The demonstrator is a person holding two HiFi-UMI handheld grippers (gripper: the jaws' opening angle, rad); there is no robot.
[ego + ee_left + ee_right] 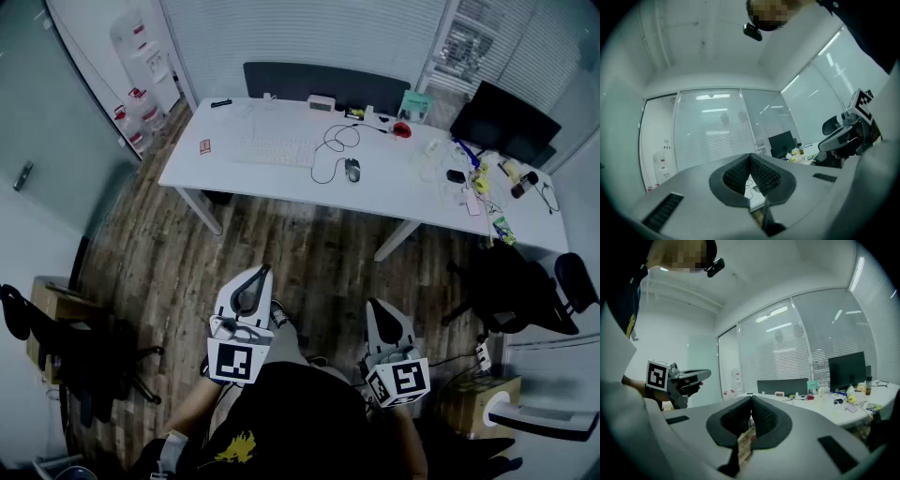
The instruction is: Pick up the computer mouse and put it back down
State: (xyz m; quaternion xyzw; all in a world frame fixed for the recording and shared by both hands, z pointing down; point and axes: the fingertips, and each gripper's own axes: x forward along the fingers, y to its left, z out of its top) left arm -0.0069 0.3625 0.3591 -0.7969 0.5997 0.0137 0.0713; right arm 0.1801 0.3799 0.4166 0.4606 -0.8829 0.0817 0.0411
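Note:
A dark computer mouse (352, 170) lies on the white desk (281, 183), its cable looping away behind it, just right of a white keyboard (277, 151). My left gripper (260, 272) and right gripper (377, 307) hang close to my body over the wood floor, well short of the desk. Both are shut with nothing between the jaws. In the left gripper view the left gripper (750, 157) points slightly up at the far blinds; the right gripper (751, 400) looks roughly level toward the desk (834, 411).
A black monitor (504, 122), bottles and small clutter crowd the desk's right end. A dark partition (323, 86) runs behind the desk. Black office chairs stand at the right (525, 291) and lower left (66, 352). A cardboard box (473, 398) sits beside my right gripper.

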